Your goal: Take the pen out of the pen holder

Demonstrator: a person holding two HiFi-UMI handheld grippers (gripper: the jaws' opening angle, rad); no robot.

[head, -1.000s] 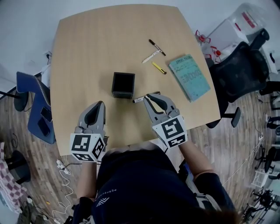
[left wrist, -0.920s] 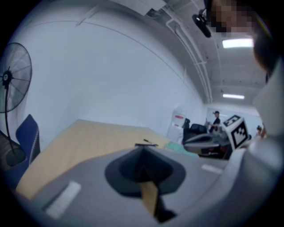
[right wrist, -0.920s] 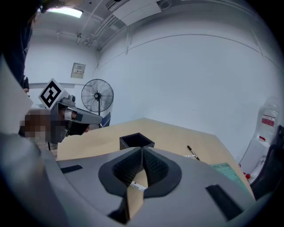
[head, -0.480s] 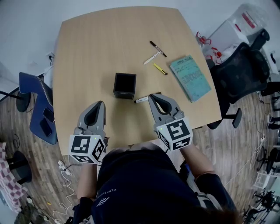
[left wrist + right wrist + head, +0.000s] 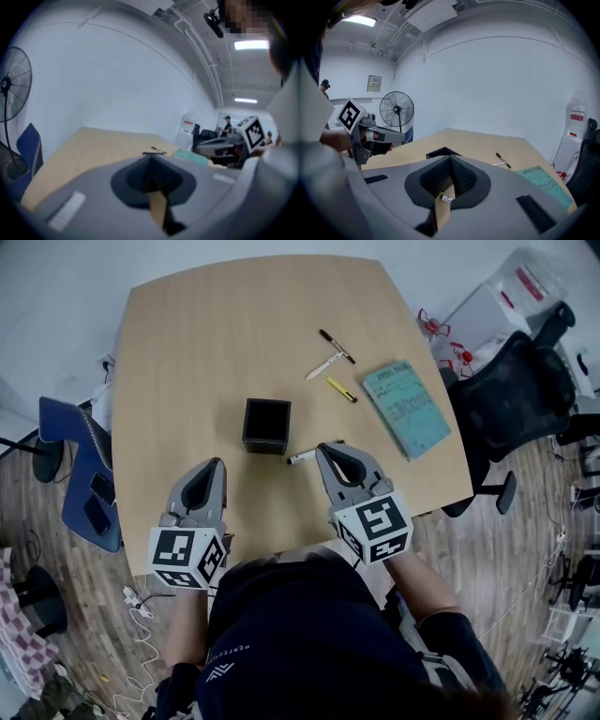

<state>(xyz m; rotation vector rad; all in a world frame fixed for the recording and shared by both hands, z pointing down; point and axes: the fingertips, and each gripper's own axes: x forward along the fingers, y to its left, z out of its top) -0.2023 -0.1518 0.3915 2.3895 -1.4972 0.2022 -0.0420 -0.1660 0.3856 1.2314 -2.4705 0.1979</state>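
**Workstation status: both tools closed, pen on the table**

A light wooden table stands on a wood-plank floor, with a black office chair at its right side and a blue chair at its left.

1. Pen holder: black, square, upright, near the middle of the table. Its interior appears dark.
2. Pen: white with a dark tip, lying flat on the table just beside the holder's near right corner, outside the holder. Its right end runs under the right gripper.
3. Right gripper: the jaws meet at the tips, with nothing clamped between them. In the right gripper view, the pen's end shows on the table through the gap below the closed jaws.
4. Left gripper: the jaws are together and empty, over the near table edge, left of the holder and apart from it.
5. Far right area: a black pen, a second white pen and a yellow pen lie close together, with a teal book to their right.
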